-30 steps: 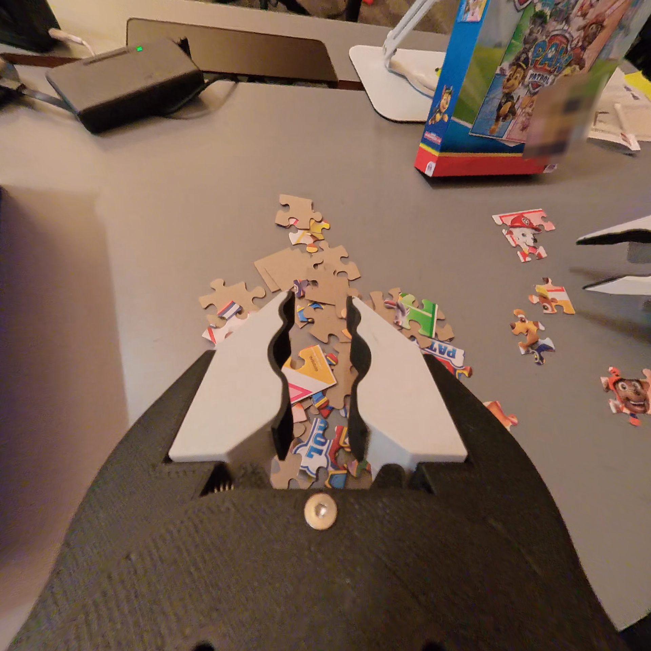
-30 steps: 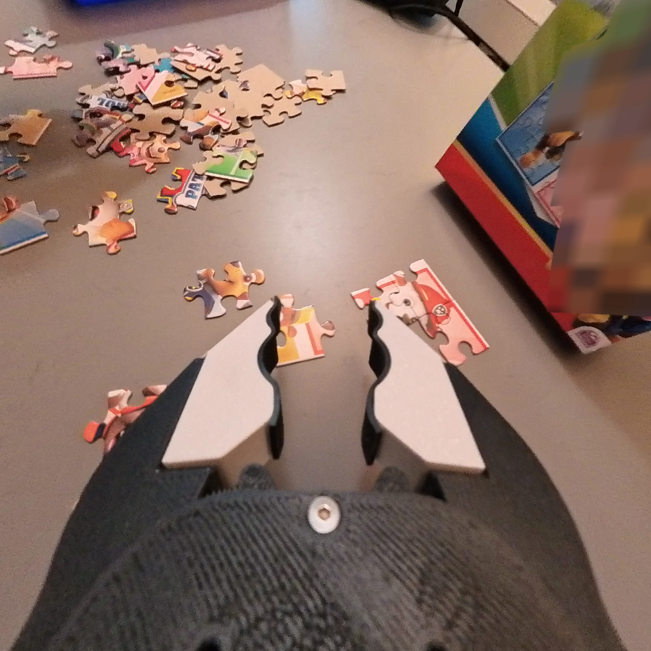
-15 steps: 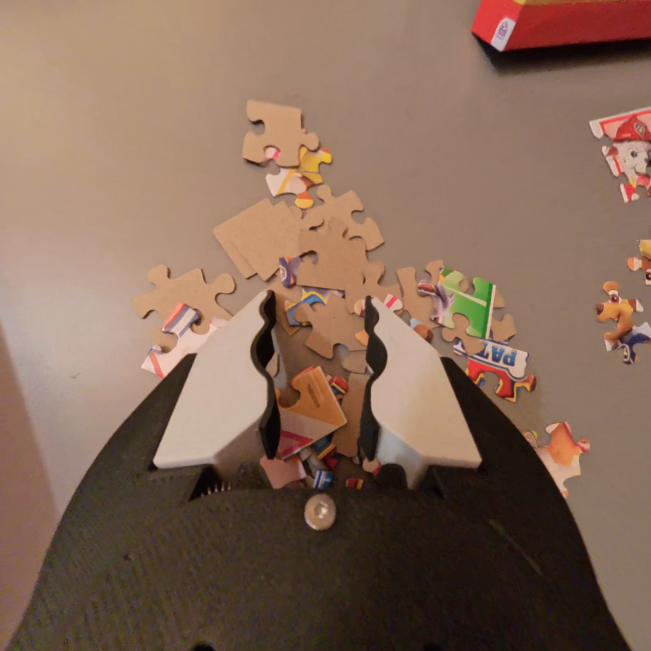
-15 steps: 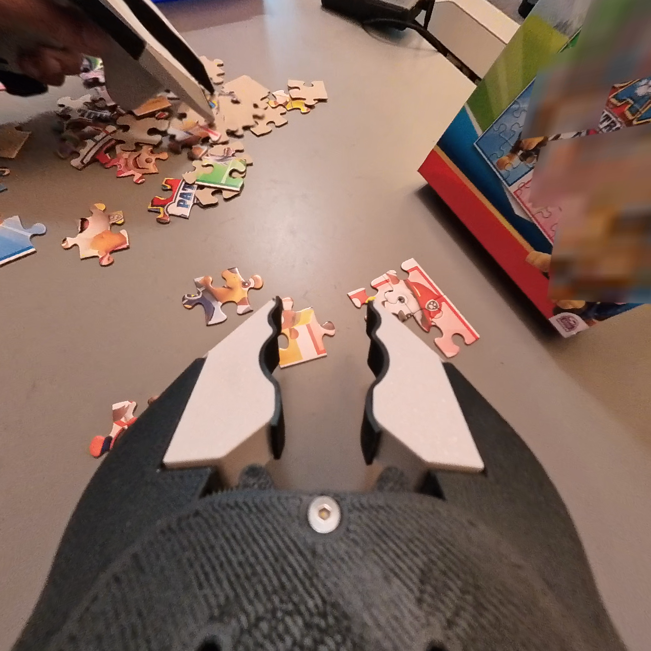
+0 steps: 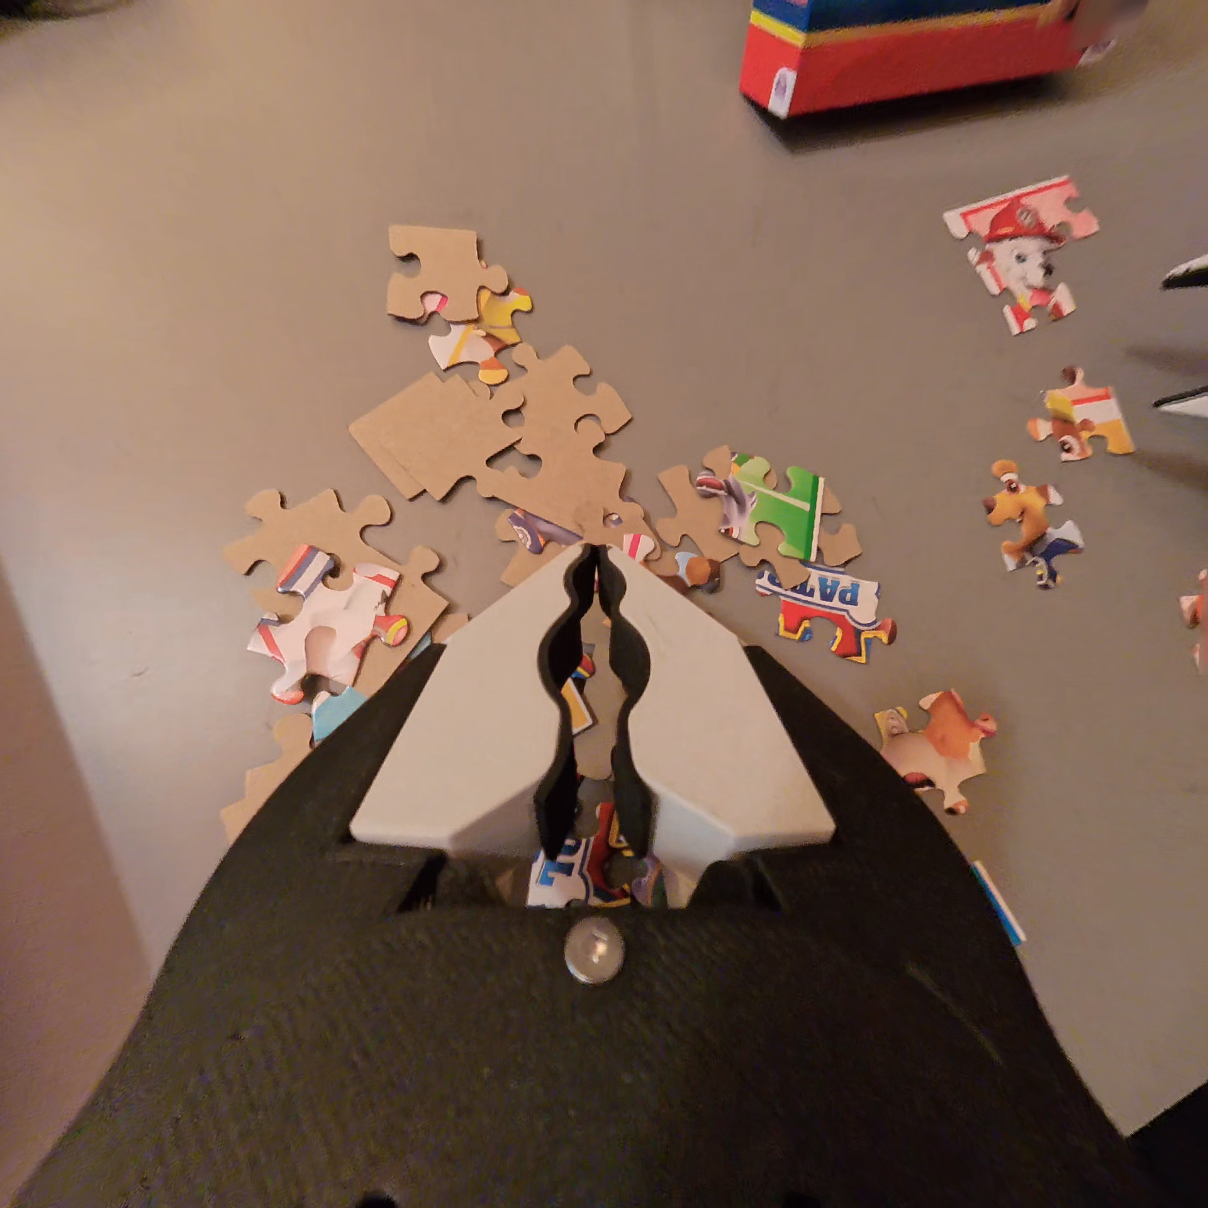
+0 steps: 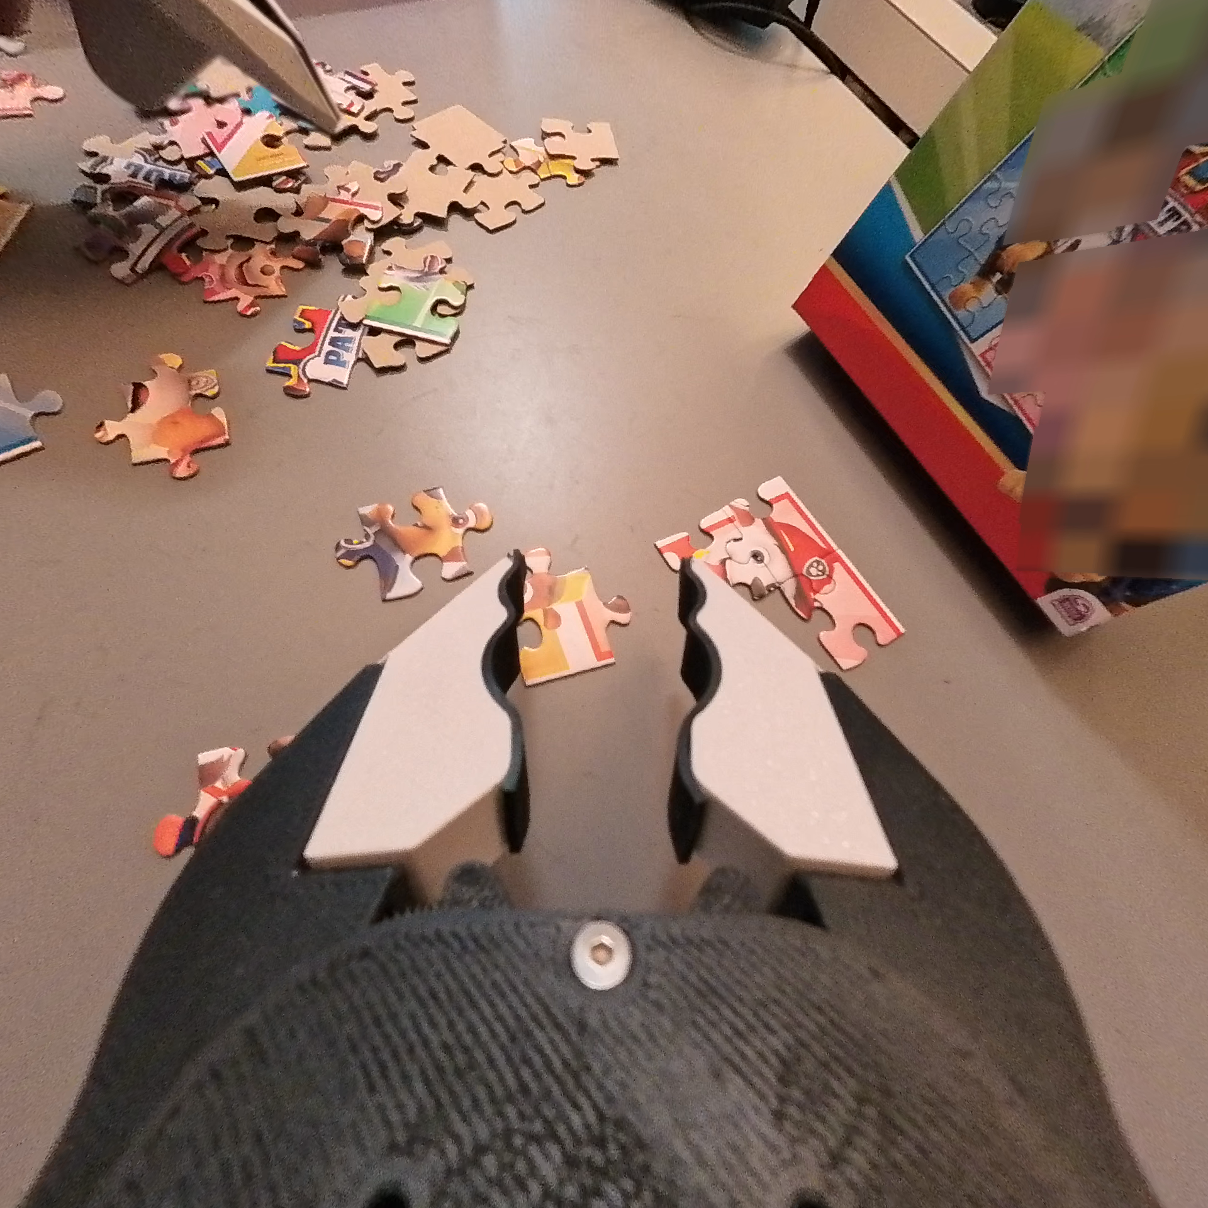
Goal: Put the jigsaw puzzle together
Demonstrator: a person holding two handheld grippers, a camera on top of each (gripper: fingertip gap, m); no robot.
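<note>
My left gripper (image 5: 593,555) is shut, its tips pressed down into a pile of puzzle pieces (image 5: 523,444). They meet at the knob of a brown face-down piece (image 5: 591,520); I cannot tell whether that piece is pinched. The left gripper also shows in the right wrist view (image 6: 327,117), tip down on the pile. My right gripper (image 6: 598,569) is open and empty above the grey table (image 6: 588,366). A yellow, white and red piece (image 6: 569,621) lies by its left finger. Two joined red pup pieces (image 6: 791,569) lie by its right finger.
A red and blue puzzle box (image 5: 902,59) stands at the back right, also in the right wrist view (image 6: 928,314). Loose pieces lie about: an orange pup piece (image 6: 418,542), a green one (image 5: 778,510), a lettered red and white one (image 5: 823,608). My hands' fingertips stand some 25 cm from each other.
My left gripper opened wide, moved down over the pile, then shut with its tips on the pieces. The right gripper has stayed open and almost still.
</note>
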